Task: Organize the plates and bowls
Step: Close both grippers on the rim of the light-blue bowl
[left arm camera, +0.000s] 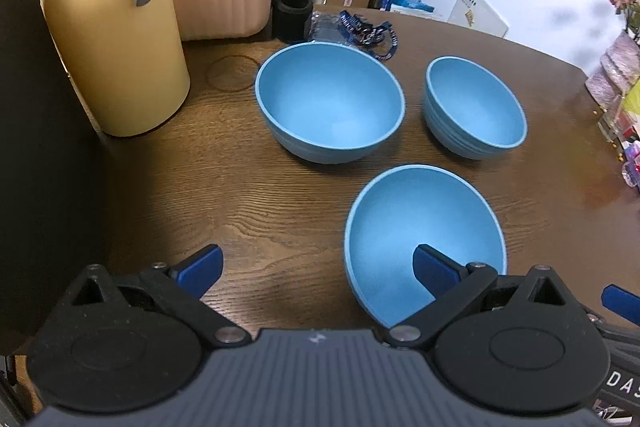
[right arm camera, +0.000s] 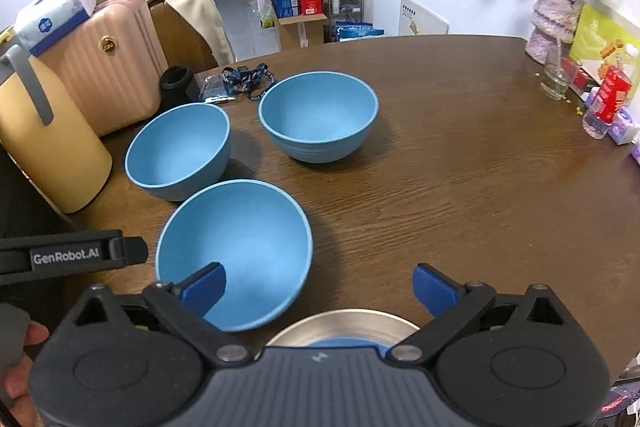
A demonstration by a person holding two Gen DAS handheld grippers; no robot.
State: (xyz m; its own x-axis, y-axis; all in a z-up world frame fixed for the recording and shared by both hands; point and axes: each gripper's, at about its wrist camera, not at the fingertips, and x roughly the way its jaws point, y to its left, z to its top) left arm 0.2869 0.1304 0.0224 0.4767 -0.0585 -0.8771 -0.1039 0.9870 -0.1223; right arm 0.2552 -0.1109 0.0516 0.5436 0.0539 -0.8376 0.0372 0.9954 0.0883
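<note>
three blue bowls (left arm camera: 424,243), both claws (right arm camera: 318,289) wide, angled down

Three matt blue bowls (right arm camera: 234,251), seemingly plastic, sit on grained, faintly glossy wood table (right arm camera: 460,195) beside a brushed-metal plate (right arm camera: 340,325).

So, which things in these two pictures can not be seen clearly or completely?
- Metal dish, right wrist view: the right gripper body hides its near half; the blue thing inside it cannot be identified.
- Nearest blue bowl, left wrist view: the left gripper covers its near rim.
- Yellow jug, left wrist view: top cut off by the frame edge.
- Lanyard print: too small to read.
</note>
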